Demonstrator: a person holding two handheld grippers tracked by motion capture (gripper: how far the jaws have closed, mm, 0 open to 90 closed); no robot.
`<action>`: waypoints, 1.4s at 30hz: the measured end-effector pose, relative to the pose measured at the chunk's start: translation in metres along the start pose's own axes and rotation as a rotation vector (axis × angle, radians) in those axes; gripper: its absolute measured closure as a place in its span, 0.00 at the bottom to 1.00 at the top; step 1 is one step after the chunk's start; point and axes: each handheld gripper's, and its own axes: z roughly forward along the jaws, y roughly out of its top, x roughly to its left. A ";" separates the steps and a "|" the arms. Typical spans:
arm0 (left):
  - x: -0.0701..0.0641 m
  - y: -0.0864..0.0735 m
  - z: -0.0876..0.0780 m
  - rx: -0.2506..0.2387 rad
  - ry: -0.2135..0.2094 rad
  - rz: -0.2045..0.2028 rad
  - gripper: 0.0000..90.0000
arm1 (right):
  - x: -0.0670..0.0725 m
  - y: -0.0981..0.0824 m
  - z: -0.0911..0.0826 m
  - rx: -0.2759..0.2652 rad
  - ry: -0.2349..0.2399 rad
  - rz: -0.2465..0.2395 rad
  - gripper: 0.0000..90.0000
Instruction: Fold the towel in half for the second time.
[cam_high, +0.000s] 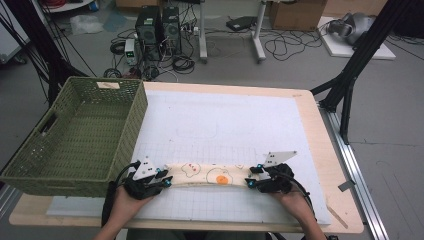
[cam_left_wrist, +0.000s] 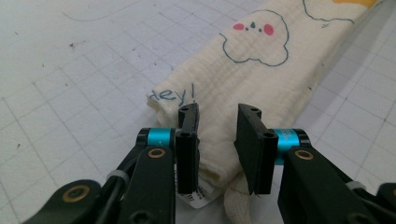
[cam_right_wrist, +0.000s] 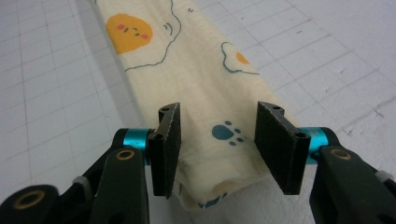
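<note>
A cream cloth (cam_high: 210, 175) printed with fried eggs and clouds lies folded into a long narrow band on the white grid mat (cam_high: 225, 120), near the table's front edge. My left gripper (cam_high: 167, 181) stands at the band's left end. In the left gripper view the cloth (cam_left_wrist: 243, 70) passes between the spread jaws of my left gripper (cam_left_wrist: 218, 121), and the pads do not press on it. My right gripper (cam_high: 248, 179) is at the right end. There the cloth (cam_right_wrist: 196, 70) with a blue paw print lies between the parted jaws of my right gripper (cam_right_wrist: 217, 116), with gaps at both sides.
A green woven basket (cam_high: 125, 135) stands on the table's left side, its near corner close to my left gripper. The wooden table edge (cam_high: 330, 150) runs along the right. Cables and computer boxes sit on the floor beyond the table.
</note>
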 end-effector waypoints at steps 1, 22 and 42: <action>0.000 0.001 -0.001 -0.002 0.001 0.007 0.76 | 0.000 0.000 0.001 -0.004 0.002 -0.003 0.55; 0.012 0.008 0.013 -0.013 0.004 -0.024 0.68 | -0.001 -0.001 -0.002 -0.036 -0.039 0.017 0.52; 0.004 0.010 -0.001 -0.094 -0.033 -0.014 0.62 | 0.000 0.000 -0.011 -0.107 -0.048 0.033 0.48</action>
